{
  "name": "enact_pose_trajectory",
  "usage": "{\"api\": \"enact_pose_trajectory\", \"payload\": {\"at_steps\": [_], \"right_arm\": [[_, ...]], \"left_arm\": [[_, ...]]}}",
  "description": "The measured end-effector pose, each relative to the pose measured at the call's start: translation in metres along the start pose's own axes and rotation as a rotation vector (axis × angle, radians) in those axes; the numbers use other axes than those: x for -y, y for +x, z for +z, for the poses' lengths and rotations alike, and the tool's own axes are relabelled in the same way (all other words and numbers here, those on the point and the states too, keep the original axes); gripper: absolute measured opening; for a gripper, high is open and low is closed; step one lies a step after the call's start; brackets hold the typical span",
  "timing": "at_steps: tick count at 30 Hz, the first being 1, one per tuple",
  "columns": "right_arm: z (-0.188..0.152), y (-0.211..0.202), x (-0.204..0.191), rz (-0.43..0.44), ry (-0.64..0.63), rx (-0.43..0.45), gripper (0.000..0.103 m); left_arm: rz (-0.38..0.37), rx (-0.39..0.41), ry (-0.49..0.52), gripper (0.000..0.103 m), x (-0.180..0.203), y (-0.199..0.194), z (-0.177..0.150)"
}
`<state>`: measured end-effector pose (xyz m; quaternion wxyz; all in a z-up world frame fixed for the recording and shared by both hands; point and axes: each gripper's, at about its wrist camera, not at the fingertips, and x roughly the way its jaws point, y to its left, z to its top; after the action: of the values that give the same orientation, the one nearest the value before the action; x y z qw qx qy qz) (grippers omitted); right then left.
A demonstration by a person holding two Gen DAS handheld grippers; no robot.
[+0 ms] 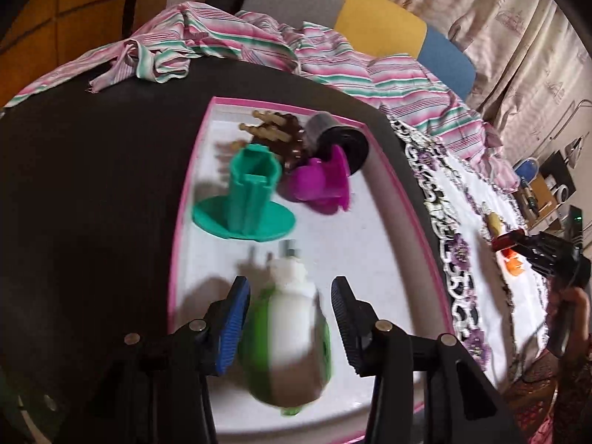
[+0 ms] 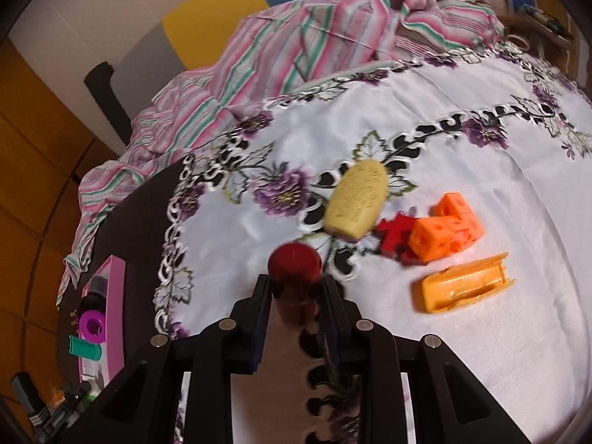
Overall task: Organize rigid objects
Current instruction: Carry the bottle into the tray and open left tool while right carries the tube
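My left gripper (image 1: 290, 296) hovers over the near end of a pink-rimmed white tray (image 1: 370, 244). A blurred white and green bottle (image 1: 288, 336) lies between its fingers. The left pad is at the bottle's side, while a thin gap shows at the right pad, so the gripper is open. My right gripper (image 2: 294, 281) is shut on a dark red cylinder (image 2: 294, 262), held above the white embroidered cloth (image 2: 481, 351). On the cloth lie a yellow oblong block (image 2: 357, 199), a red piece (image 2: 394, 235), orange cubes (image 2: 447, 229) and an orange case (image 2: 466, 288).
The tray's far half holds a teal stand (image 1: 248, 199), a magenta piece (image 1: 318, 181), a black and grey cylinder (image 1: 333, 137) and a wooden brush (image 1: 273, 129). Striped fabric (image 1: 222, 37) is bunched along the dark table's far edge. The right gripper and a hand show at far right.
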<state>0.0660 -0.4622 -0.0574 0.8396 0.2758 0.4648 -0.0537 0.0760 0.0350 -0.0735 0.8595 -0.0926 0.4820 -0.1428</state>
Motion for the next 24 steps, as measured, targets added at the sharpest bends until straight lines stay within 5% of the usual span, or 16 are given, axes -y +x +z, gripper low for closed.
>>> {"api": "enact_pose_trajectory", "payload": {"at_steps": [5,14,24], "right_arm": [[-0.014,0.001,-0.021,0.054,-0.013,-0.020,0.027],[-0.030,-0.015,-0.077,0.136,-0.104,-0.016,0.027],[-0.060,-0.013,-0.145,0.235,-0.208,-0.082,0.027]], "left_arm": [[0.001,0.017,-0.017,0.046,-0.008,0.000,-0.002],[0.136,0.070,0.049,0.046,-0.007,-0.004,0.004],[0.035,0.155,-0.190,0.050,-0.033,-0.037,-0.004]]}}
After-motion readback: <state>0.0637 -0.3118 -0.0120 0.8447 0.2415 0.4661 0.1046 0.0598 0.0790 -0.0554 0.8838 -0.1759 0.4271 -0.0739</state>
